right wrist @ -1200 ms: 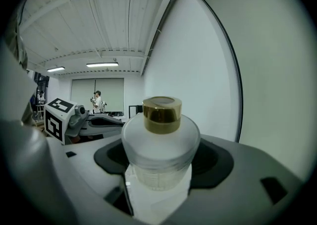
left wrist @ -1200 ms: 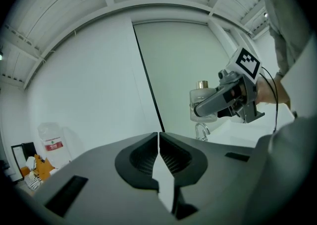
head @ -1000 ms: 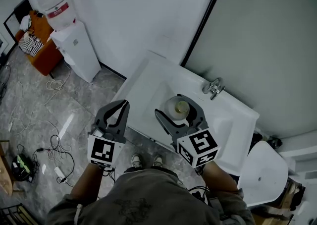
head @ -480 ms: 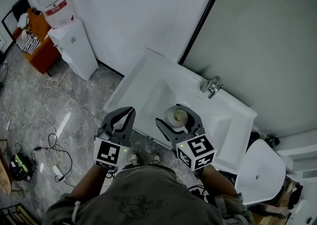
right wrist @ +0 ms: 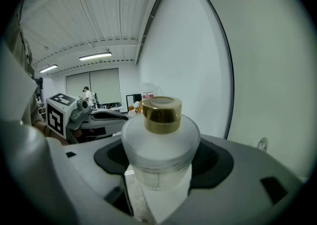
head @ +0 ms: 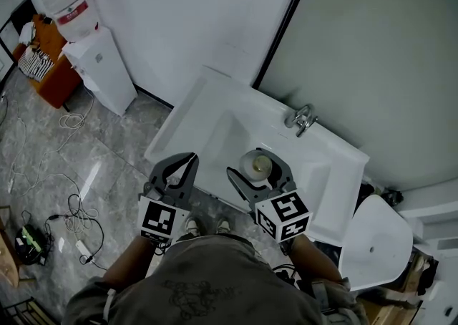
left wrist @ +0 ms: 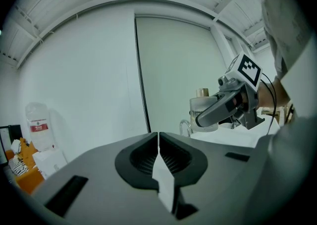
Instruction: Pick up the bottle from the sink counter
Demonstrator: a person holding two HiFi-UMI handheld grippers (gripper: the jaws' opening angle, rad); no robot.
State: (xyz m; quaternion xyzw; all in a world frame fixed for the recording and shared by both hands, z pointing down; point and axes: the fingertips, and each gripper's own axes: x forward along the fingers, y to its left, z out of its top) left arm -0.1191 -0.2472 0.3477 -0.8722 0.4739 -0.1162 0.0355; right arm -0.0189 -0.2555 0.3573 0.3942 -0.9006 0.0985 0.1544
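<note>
A frosted bottle (head: 257, 165) with a gold cap stands upright between the jaws of my right gripper (head: 256, 169), which is shut on it near the front edge of the white sink counter (head: 207, 102). In the right gripper view the bottle (right wrist: 159, 140) fills the gap between the dark pads (right wrist: 214, 159). My left gripper (head: 182, 162) hangs to the left, past the counter's front edge, shut on nothing. Its jaws meet in a thin seam in the left gripper view (left wrist: 158, 142), where the bottle (left wrist: 202, 107) shows at the right, held by the right gripper (left wrist: 218, 112).
A chrome faucet (head: 300, 119) stands at the back of the counter, below a large mirror. A water dispenser (head: 93, 59) stands at the far left wall. Cables (head: 71, 202) lie on the grey floor. A white toilet lid (head: 376, 245) is at the right.
The right gripper and the bottle between its jaws have come away from the faucet toward the counter's front edge. The left gripper has moved a little right, closer to the counter.
</note>
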